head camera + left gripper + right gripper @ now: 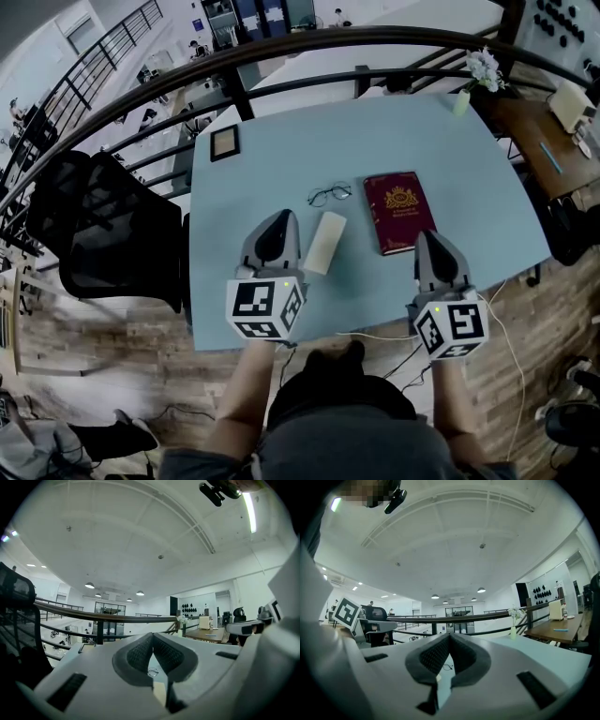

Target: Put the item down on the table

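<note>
Chair (pixel 103 225): black mesh, off the left edge of the table (pixel 487 197), at 9 o'clock from its middle.
Frame (pixel 224 142): small and dark, flat on the table's far left corner, at 11 o'clock.
Left gripper (pixel 277 225): in my left hand, over the near part of the table and pointing away from me. The jaws are clenched, pad against pad, with nothing between them.
Case (pixel 325 242): a cream oblong lying flat on the table, at 3 o'clock from my left gripper's tip. It is just beside the gripper, and neither gripper is gripping it.
Glasses (pixel 329 194): thin-rimmed, resting on the table at 12 o'clock from the case, near it but apart.
Book (pixel 398 211): dark red with a gold crest, closed and flat, at 3 o'clock from the glasses and 11 o'clock from my right gripper.
Right gripper (pixel 433 239): in my right hand, over the near right part of the table, pointing away. The jaws are pressed together and empty.
Vase (pixel 462 101): small and pale, upright at the far right corner, at 1 o'clock, with white flowers (pixel 485 67) in it.
</note>
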### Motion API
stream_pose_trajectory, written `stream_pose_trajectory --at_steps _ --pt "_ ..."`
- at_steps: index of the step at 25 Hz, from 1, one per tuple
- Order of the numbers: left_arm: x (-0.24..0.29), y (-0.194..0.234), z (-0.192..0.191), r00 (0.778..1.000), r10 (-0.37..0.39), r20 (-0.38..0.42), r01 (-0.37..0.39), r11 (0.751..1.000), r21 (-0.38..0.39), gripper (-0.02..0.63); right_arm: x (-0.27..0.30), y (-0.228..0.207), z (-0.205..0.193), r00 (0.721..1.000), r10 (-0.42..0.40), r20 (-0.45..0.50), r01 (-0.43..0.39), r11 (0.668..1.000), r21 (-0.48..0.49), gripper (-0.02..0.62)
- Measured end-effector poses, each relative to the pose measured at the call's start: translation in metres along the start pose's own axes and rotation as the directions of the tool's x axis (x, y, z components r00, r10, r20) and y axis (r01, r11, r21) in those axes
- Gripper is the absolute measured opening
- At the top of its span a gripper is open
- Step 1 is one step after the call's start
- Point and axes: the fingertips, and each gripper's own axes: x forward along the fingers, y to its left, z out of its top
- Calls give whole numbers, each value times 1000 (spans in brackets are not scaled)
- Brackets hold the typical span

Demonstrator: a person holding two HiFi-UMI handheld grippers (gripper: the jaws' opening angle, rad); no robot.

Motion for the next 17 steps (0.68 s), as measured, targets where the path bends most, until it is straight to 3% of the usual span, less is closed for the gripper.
stream_pose_trajectory --at_steps 17 --pt "-4 -9 3 1000 -18 18 18 1000 -21 6 -6 -3 3 1000 -5 9 5 1000 -5 3"
